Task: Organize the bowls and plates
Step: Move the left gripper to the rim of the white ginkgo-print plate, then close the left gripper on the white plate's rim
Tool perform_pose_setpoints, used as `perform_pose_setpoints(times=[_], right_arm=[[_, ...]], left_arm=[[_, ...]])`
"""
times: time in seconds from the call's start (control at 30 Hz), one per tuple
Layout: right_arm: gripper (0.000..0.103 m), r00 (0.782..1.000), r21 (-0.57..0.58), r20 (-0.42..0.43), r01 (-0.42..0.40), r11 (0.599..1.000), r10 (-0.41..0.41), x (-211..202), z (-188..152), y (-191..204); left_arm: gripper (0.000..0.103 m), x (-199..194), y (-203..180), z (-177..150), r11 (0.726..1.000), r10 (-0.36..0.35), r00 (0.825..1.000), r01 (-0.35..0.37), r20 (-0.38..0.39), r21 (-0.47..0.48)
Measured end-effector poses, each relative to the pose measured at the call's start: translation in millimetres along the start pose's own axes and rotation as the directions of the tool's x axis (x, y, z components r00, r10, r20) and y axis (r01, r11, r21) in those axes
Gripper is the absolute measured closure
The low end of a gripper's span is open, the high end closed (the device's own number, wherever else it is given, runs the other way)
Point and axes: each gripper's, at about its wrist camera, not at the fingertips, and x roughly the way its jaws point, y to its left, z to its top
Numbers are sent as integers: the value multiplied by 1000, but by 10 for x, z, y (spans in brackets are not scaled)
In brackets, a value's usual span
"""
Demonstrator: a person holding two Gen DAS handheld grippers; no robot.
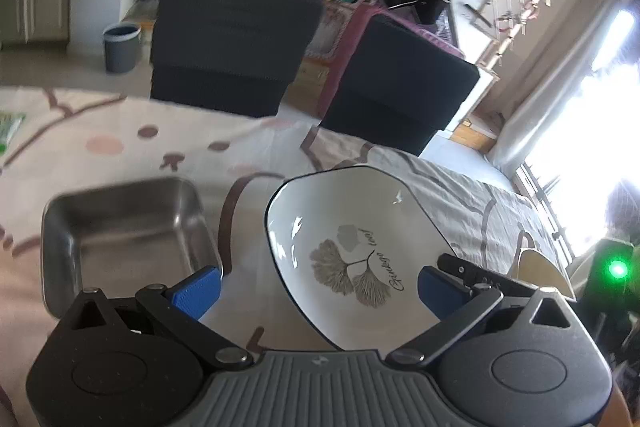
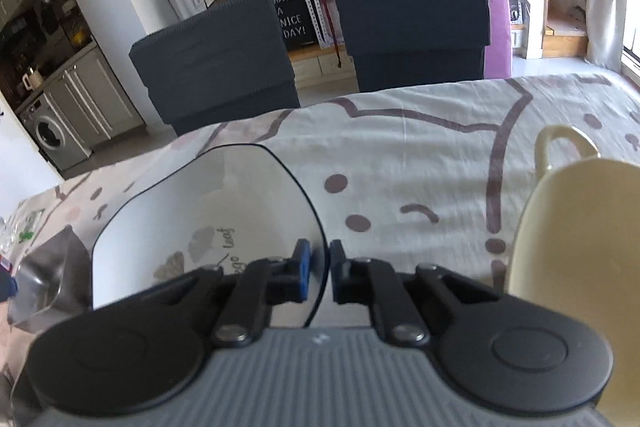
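A dining table under a pale tablecloth (image 2: 400, 155) with brown lines and dots fills the lower half of both views, with two dark chairs (image 2: 216, 59) behind it and a kitchen further back. In the right wrist view the right gripper (image 2: 320, 273) tilts downward from the bottom of the frame, its blue-padded fingers (image 2: 302, 271) drawn narrow, clamped on the right rim of a white plate (image 2: 208, 203) printed with leaves. The plate stands left of centre, and a cream cup (image 2: 576, 227) sits at the right edge. In the left wrist view the left gripper (image 1: 318, 285) also points down over the table, its fingers (image 1: 196, 291) spread wide and touching nothing. The same plate lies between and beyond them at centre, and a square steel tray (image 1: 124, 227) rests on the cloth at the lower left, just beside the left finger.
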Motion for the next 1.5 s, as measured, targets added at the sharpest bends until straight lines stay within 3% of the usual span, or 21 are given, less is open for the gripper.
perform_pose_setpoints(times=[0.17, 0.3, 0.4, 0.47, 0.6, 0.83, 0.9, 0.97, 1.17, 1.27, 1.37, 1.5], right_arm=[[91, 997, -28, -63, 37, 999, -38, -80, 4, 137], [86, 993, -123, -109, 41, 992, -54, -363, -382, 302], [84, 991, -89, -137, -5, 996, -7, -391, -388, 260], [84, 994, -51, -107, -20, 998, 15, -404, -362, 191], [78, 997, -6, -28, -69, 998, 68, -318, -267, 53], [77, 998, -7, -36, -60, 998, 59, -149, -258, 66], [82, 997, -22, -52, -53, 998, 52, -110, -269, 78], [87, 996, -17, -72, -50, 999, 49, -45, -262, 62], [87, 992, 41, -77, -99, 994, 102, 28, -263, -6], [87, 987, 121, -77, -134, 984, 144, 73, -258, -122], [89, 981, 189, -73, -162, 969, 178, 104, -269, -190], [89, 988, 108, -68, -133, 985, 140, 57, -276, -96]], left_arm=[[2, 27, 169, 30, 991, -45, 999, 44, -6, -128], [14, 103, 269, 45, 980, -94, 995, 89, -22, -178], [27, 166, 274, 46, 987, -97, 995, 92, -36, -134], [36, 215, 284, 51, 990, -103, 994, 97, -45, -105], [42, 321, 324, 41, 994, -83, 995, 79, -52, -78], [55, 506, 409, -15, 993, -69, 994, 61, -79, -99], [57, 546, 393, -27, 995, -57, 995, 50, -76, -81], [70, 601, 371, -39, 997, -47, 996, 42, -81, -57], [79, 671, 309, -46, 1000, -1, 997, 1, -76, 7], [90, 711, 289, -53, 999, 34, 997, -31, -71, 44], [90, 733, 283, -53, 997, 42, 997, -38, -62, 62], [89, 721, 264, -69, 995, 53, 997, -49, -51, 84]])
